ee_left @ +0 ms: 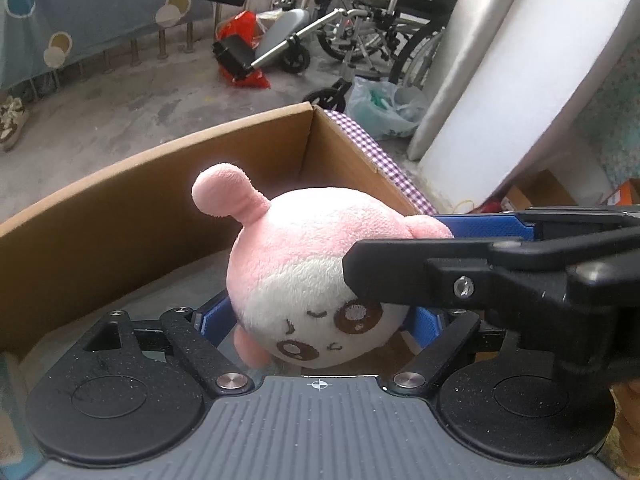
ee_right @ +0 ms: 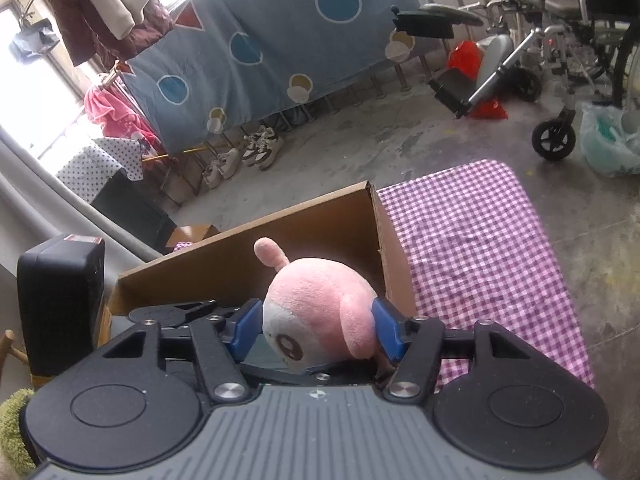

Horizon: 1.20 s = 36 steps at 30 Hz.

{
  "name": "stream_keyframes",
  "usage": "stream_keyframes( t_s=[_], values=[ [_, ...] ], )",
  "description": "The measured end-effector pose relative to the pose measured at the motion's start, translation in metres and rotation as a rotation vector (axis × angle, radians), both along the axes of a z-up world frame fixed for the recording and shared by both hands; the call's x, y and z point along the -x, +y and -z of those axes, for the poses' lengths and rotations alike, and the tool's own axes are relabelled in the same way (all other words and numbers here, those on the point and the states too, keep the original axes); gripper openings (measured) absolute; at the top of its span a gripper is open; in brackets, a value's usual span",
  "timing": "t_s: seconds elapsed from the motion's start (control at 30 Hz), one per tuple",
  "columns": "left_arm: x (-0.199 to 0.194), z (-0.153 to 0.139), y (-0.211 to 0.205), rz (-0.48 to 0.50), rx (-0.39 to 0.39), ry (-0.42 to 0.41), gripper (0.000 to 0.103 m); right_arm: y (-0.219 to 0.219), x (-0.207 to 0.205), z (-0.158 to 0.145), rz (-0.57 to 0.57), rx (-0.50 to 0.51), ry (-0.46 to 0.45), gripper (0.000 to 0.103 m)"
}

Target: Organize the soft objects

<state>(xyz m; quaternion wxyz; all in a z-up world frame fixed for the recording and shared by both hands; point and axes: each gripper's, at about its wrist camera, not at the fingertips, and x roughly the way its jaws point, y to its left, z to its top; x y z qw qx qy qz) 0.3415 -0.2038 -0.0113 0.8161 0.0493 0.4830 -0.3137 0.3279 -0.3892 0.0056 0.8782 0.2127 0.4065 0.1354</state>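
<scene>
Nearest in the right wrist view, the right gripper (ee_right: 316,330) has its blue fingers (ee_right: 386,330) pressed into both sides of a pink-and-white plush toy (ee_right: 320,312), so it's clamped on the toy; the toy's lower half is hidden behind the gripper body. In the left wrist view the left gripper (ee_left: 320,316) has its blue fingers (ee_left: 426,326) spread wide either side of the same plush, w/ only slivers of them showing behind it; can't tell if they touch it. The right gripper's black arm crosses in front from the right and covers part of the toy's face, which lies tilted, one ear up. The toy sits over the open cardboard box (ee_right: 320,220), just inside its near corner; box floor mostly hidden. Box stands on a counter w/ purple check cloth (ee_right: 480,240). Farther off: concrete floor, sneakers (ee_right: 260,148), a blue sheet w/ circles and triangles (ee_right: 280,40), a wheelchair (ee_left: 400,20) cut off at the frame edge; lettering on its backrest too small to read.
</scene>
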Motion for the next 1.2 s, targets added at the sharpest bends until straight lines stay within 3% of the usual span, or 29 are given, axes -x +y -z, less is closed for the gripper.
stream_keyframes(
  t_s=[0.17, 0.3, 0.37, 0.47, 0.6, 0.77, 0.93, 1.2],
  values=[
    [0.006, -0.017, 0.006, 0.043, -0.040, 0.026, 0.087, -0.002, 0.000, -0.004, -0.031, -0.052, 0.065, 0.068],
    [0.000, -0.012, 0.001, 0.063, -0.095, 0.070, 0.087, 0.007, -0.003, -0.006, -0.039, 0.022, 0.081, 0.087],
    [-0.005, -0.004, -0.002, 0.058, -0.123, 0.098, 0.087, 0.009, -0.004, -0.006, -0.043, 0.038, 0.078, 0.087],
    [-0.017, 0.007, -0.003, 0.040, -0.106, 0.168, 0.087, 0.010, -0.007, -0.006, -0.041, 0.037, 0.086, 0.087],
    [-0.027, 0.014, -0.004, 0.026, -0.101, 0.202, 0.087, 0.007, -0.006, -0.011, -0.030, 0.036, 0.072, 0.087],
    [-0.032, 0.015, -0.015, 0.048, -0.141, 0.194, 0.088, -0.003, -0.001, -0.024, 0.005, 0.033, 0.014, 0.090],
    [-0.027, 0.012, -0.023, 0.051, -0.167, 0.114, 0.089, -0.015, 0.005, -0.030, 0.040, 0.014, -0.022, 0.090],
    [-0.018, -0.007, -0.010, 0.051, -0.081, 0.092, 0.091, -0.025, 0.015, -0.036, 0.065, -0.002, -0.042, 0.090]
  ],
)
